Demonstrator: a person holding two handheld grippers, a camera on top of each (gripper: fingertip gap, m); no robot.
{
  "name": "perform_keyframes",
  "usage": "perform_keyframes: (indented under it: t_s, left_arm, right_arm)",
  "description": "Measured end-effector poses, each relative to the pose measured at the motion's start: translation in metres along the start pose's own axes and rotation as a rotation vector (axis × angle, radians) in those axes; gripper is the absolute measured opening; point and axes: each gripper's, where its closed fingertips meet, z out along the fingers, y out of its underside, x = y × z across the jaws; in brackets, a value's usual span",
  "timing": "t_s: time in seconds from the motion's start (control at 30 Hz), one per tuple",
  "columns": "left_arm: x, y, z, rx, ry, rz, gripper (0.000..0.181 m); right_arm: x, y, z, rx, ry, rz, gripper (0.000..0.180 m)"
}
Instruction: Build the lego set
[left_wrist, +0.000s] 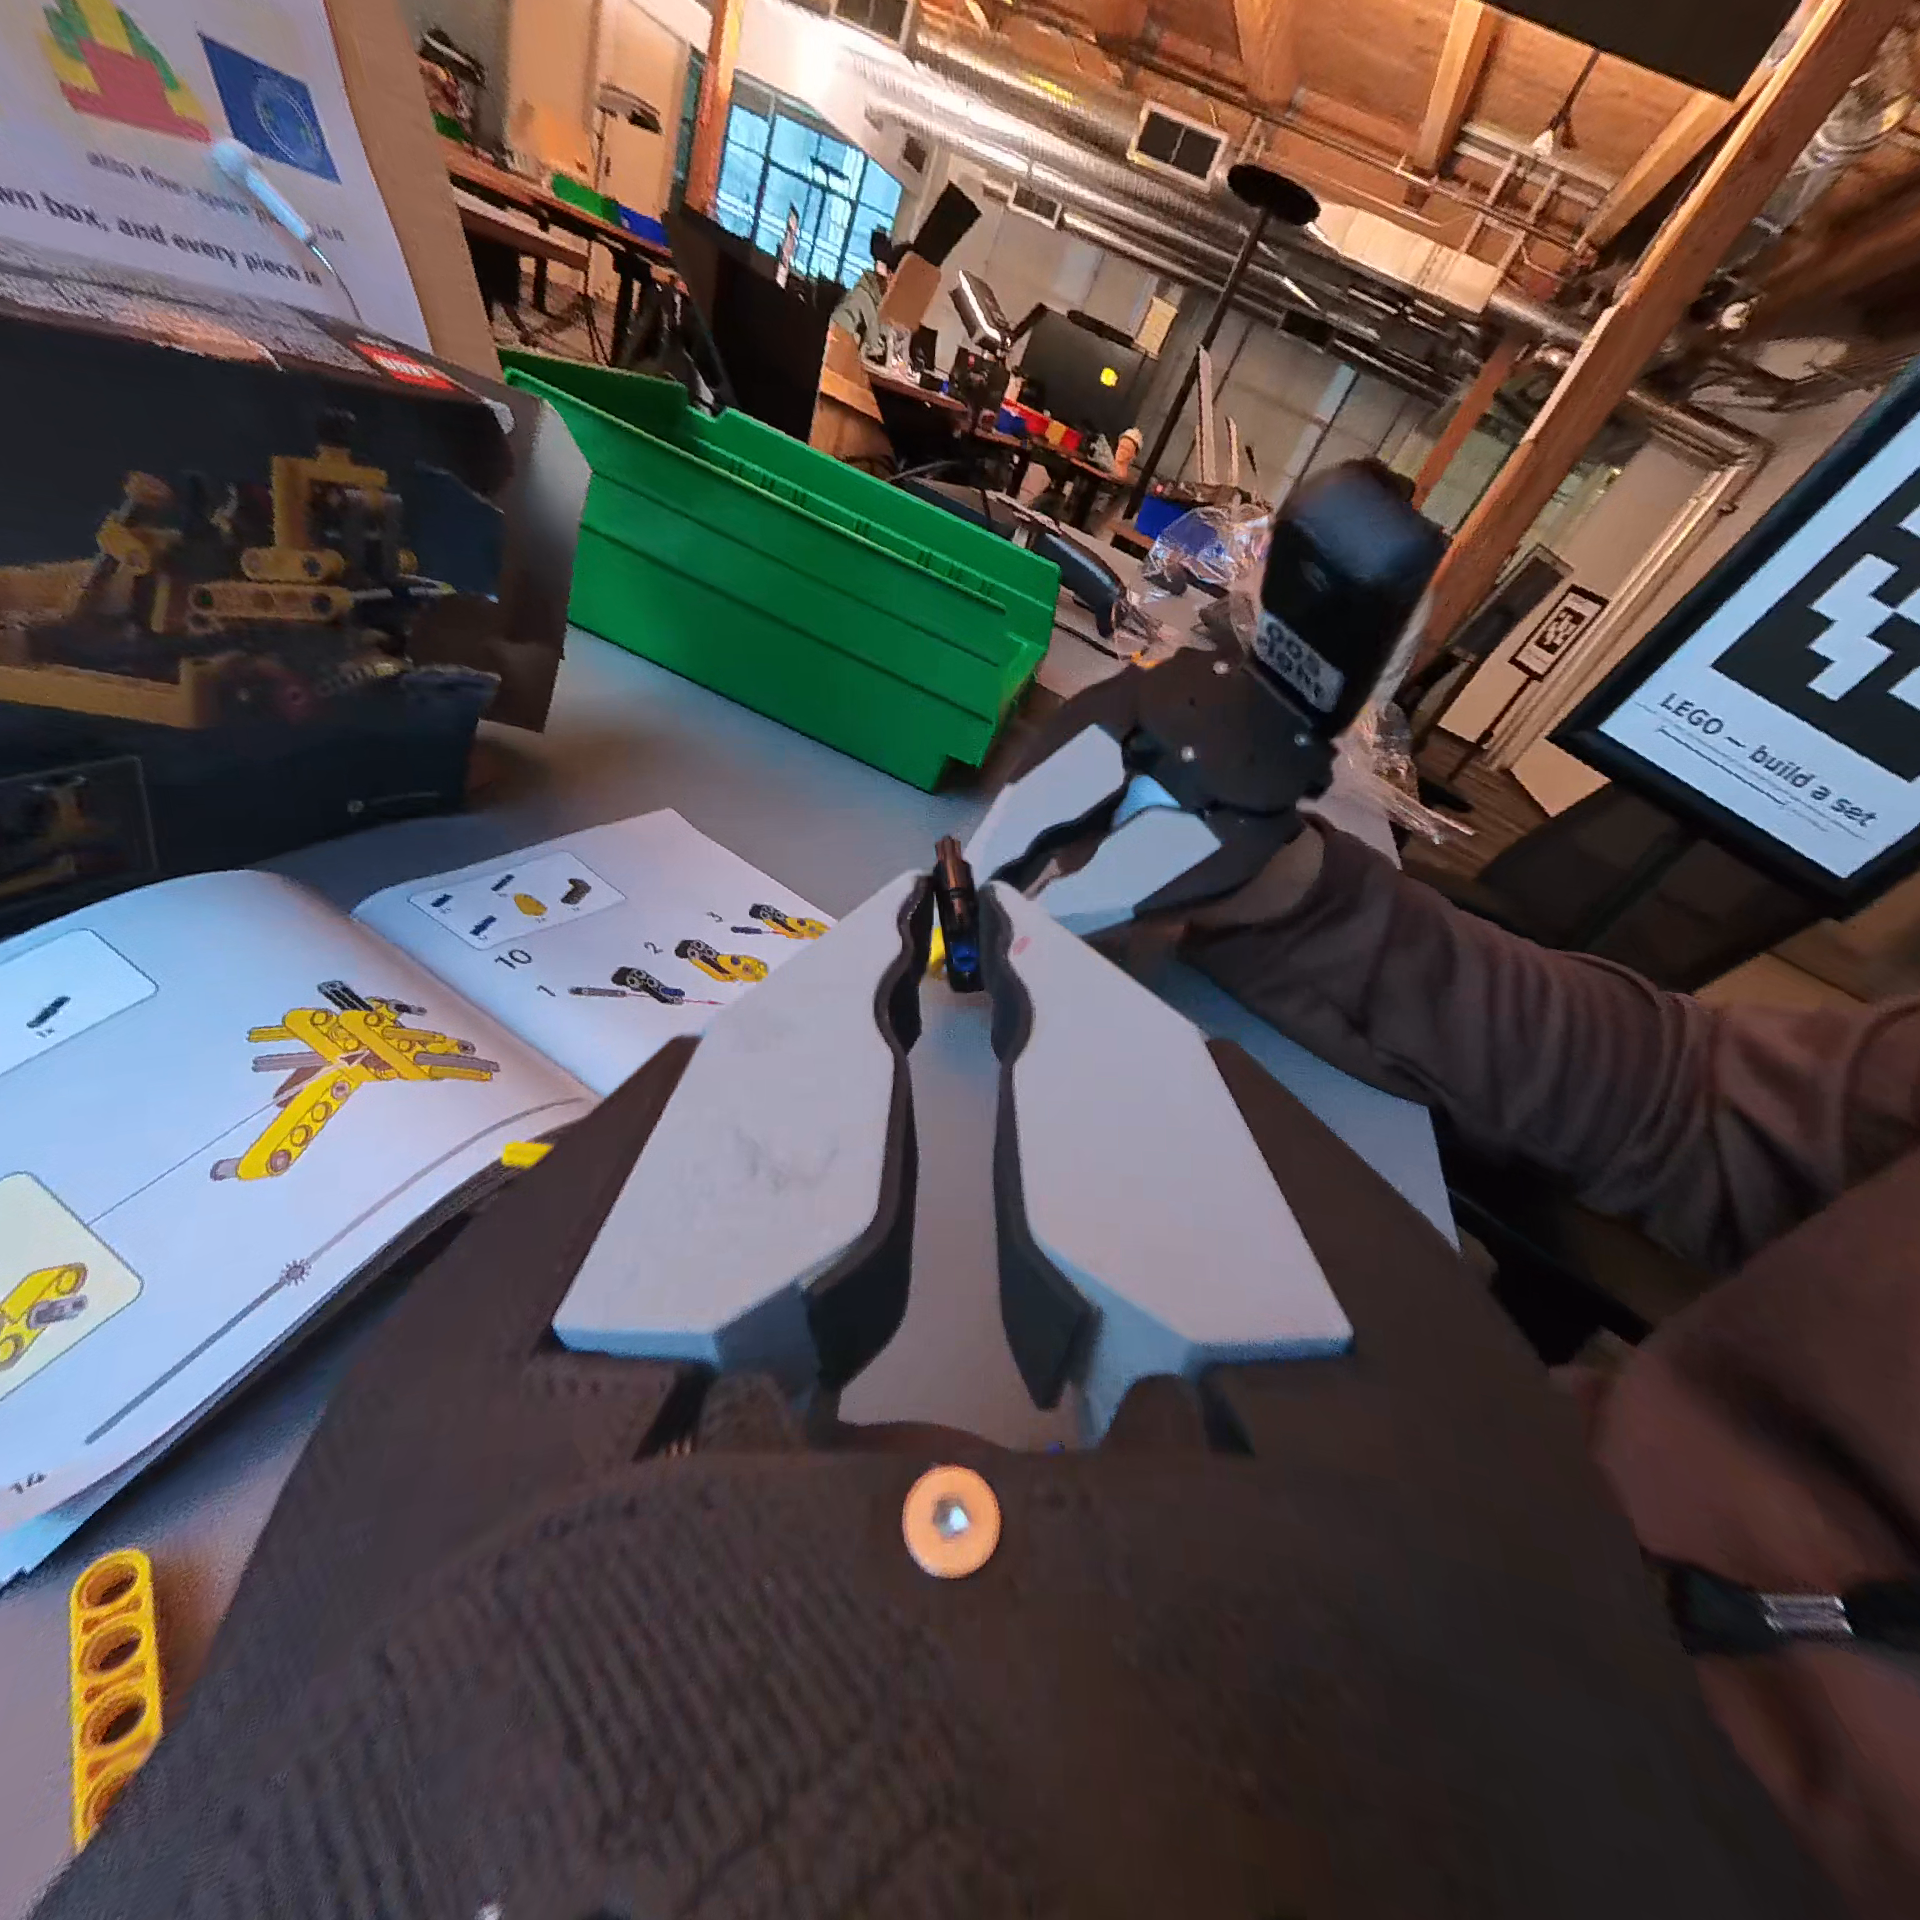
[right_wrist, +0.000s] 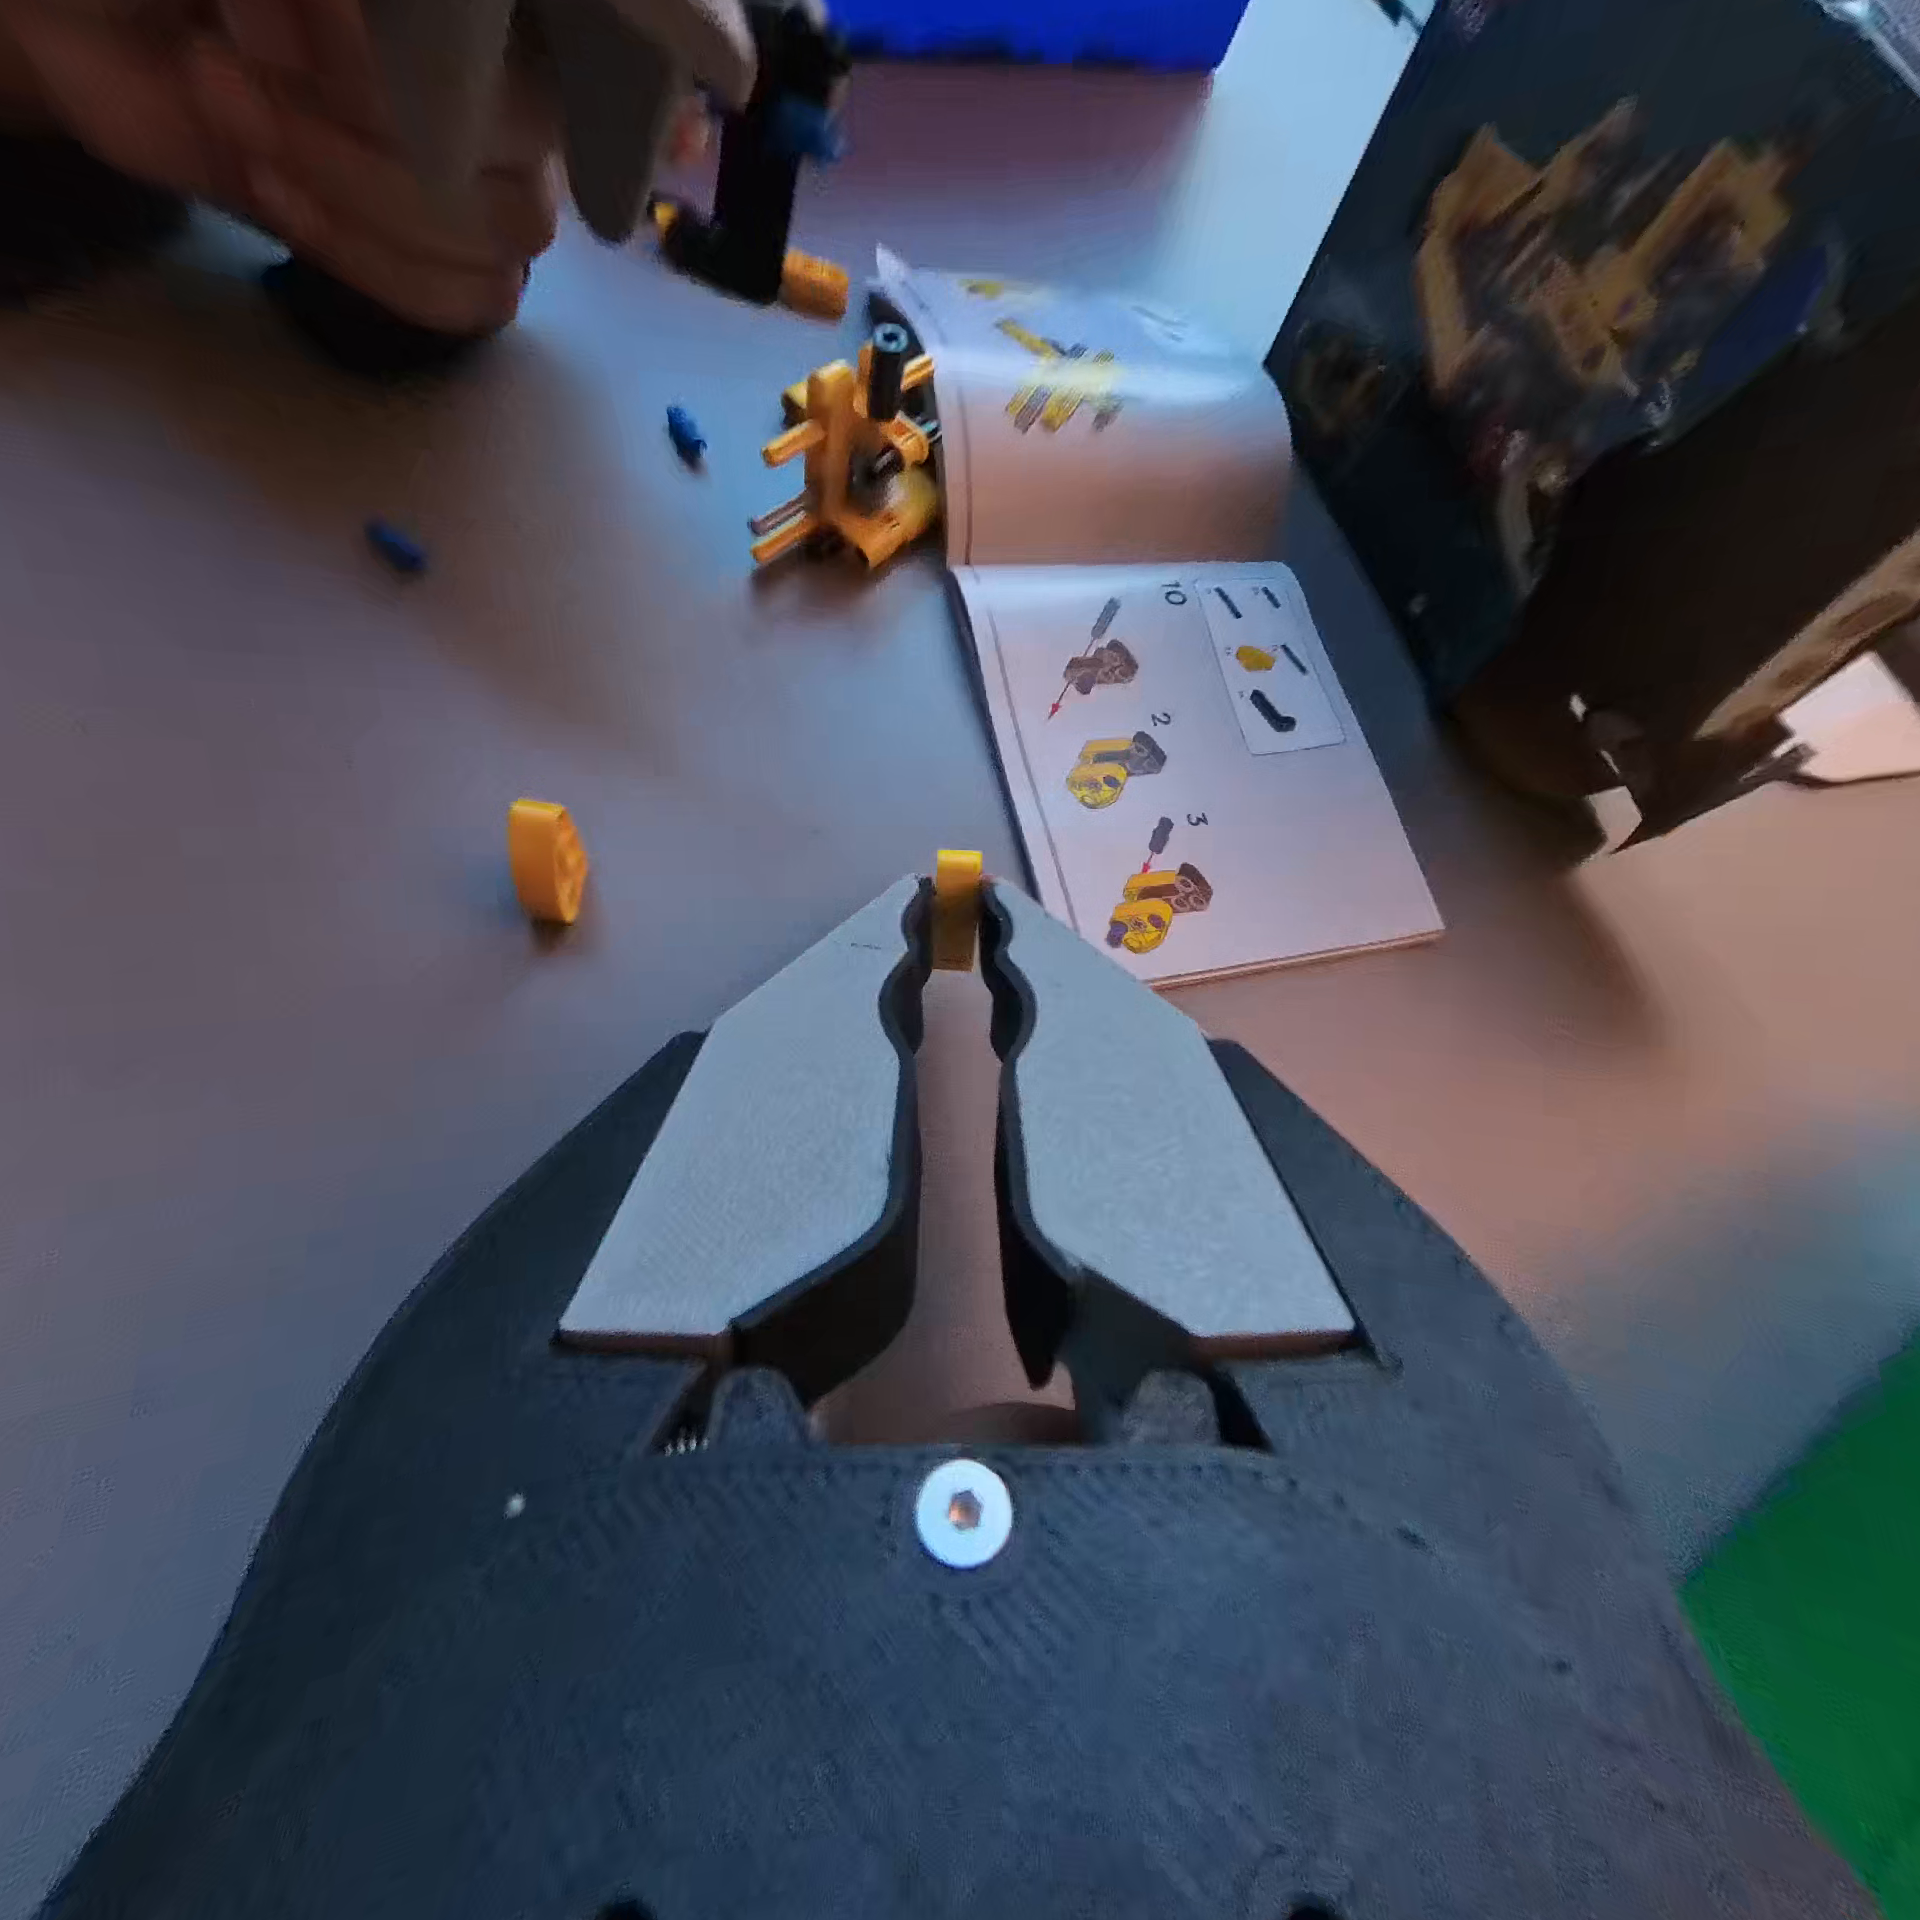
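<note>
At a grey work table (right_wrist: 312, 1039), the left gripper (left_wrist: 954, 914) is pinched nearly closed on a small black piece with a blue pin (left_wrist: 956, 930), held upright between its fingertips above the tabletop. The right gripper (right_wrist: 954, 914) is likewise almost closed, its tips clamped on a small yellow piece (right_wrist: 957, 906) that stands on edge between them. In the left wrist view the right gripper (left_wrist: 1049, 862) shows just beyond the left one's tips, held by a person in a brown sleeve (left_wrist: 1455, 997). An open instruction booklet (left_wrist: 312, 1091) lies at left on the table, with a yellow holed beam (left_wrist: 112, 1683) lying loose at the near left edge. Behind the booklet stands the dark set box (left_wrist: 239, 582) printed with a yellow machine, and to its right a green bin (left_wrist: 790, 592). In the right wrist view, a partly built yellow and black assembly (right_wrist: 847, 468) sits on the table against the booklet's (right_wrist: 1195, 769) far page, well beyond the gripper. A second loose yellow piece (right_wrist: 545, 857) stands on edge to the left of the gripper's tips, and two small blue pins (right_wrist: 686, 431) (right_wrist: 395, 545) lie farther off to the left. At far left the other gripper appears blurred, holding its black piece above the table.
</note>
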Motion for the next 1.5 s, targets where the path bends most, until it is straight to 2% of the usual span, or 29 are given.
perform_keyframes:
  t_s: [0.03, 0.13, 0.23, 0.27, 0.33, 0.4, 0.53, 0.73, 0.93, 1.03, 1.17, 1.2, 1.27, 1.4, 1.5]
  left_arm:
    - [0.001, 0.003, 0.001, -0.018, 0.004, -0.002, 0.005]
    - [0.002, 0.009, 0.004, -0.065, 0.005, 0.002, 0.005]
    - [0.005, 0.014, 0.006, -0.098, 0.013, 0.002, 0.006]
    - [0.005, 0.016, 0.007, -0.108, 0.019, -0.007, 0.006]
    - [0.006, 0.019, 0.007, -0.123, 0.027, -0.019, 0.006]
    - [0.006, 0.021, 0.007, -0.138, 0.02, -0.014, 0.006]
    - [0.013, 0.026, 0.006, -0.177, 0.047, 0.029, 0.005]
    - [0.015, 0.028, -0.001, -0.191, 0.088, 0.011, 0.005]
    - [0.029, 0.033, -0.004, -0.225, 0.169, 0.049, 0.005]
    - [0.032, 0.038, -0.003, -0.252, 0.177, 0.065, 0.006]
    - [0.031, 0.044, 0.0, -0.294, 0.169, 0.069, 0.005]
    - [0.03, 0.045, 0.001, -0.3, 0.164, 0.058, 0.005]
    - [0.027, 0.047, 0.001, -0.315, 0.162, -0.002, 0.005]
    - [0.025, 0.048, 0.0, -0.317, 0.198, -0.181, 0.005]
    - [0.024, 0.044, -0.001, -0.289, 0.213, -0.214, 0.005]
  right_arm:
    - [0.003, -0.003, -0.003, 0.028, -0.008, 0.048, 0.004]
    - [0.004, -0.008, -0.011, 0.092, -0.117, 0.246, 0.01]
    - [0.008, 0.002, -0.012, 0.059, -0.215, 0.434, 0.019]
    - [0.008, 0.004, -0.013, 0.05, -0.242, 0.477, 0.024]
    - [0.011, 0.006, -0.015, 0.056, -0.248, 0.504, 0.021]
    - [0.013, 0.006, -0.017, 0.057, -0.209, 0.456, 0.016]
    - [0.016, 0.016, -0.025, 0.011, -0.115, 0.34, 0.036]
    - [-0.019, -0.005, -0.043, 0.156, -0.166, 0.183, 0.032]
    - [-0.063, -0.007, -0.022, 0.056, -0.22, 0.141, 0.034]
    - [-0.067, -0.002, -0.008, -0.03, -0.158, 0.082, 0.032]
    - [-0.078, -0.003, 0.002, -0.066, -0.184, 0.041, 0.021]
    - [-0.08, -0.001, 0.004, -0.082, -0.194, 0.029, 0.014]
    - [-0.079, 0.0, 0.005, -0.089, -0.184, 0.009, 0.005]
    - [-0.067, -0.005, 0.006, -0.056, -0.145, 0.06, 0.004]
    - [-0.056, -0.006, 0.006, -0.044, -0.108, 0.118, 0.004]
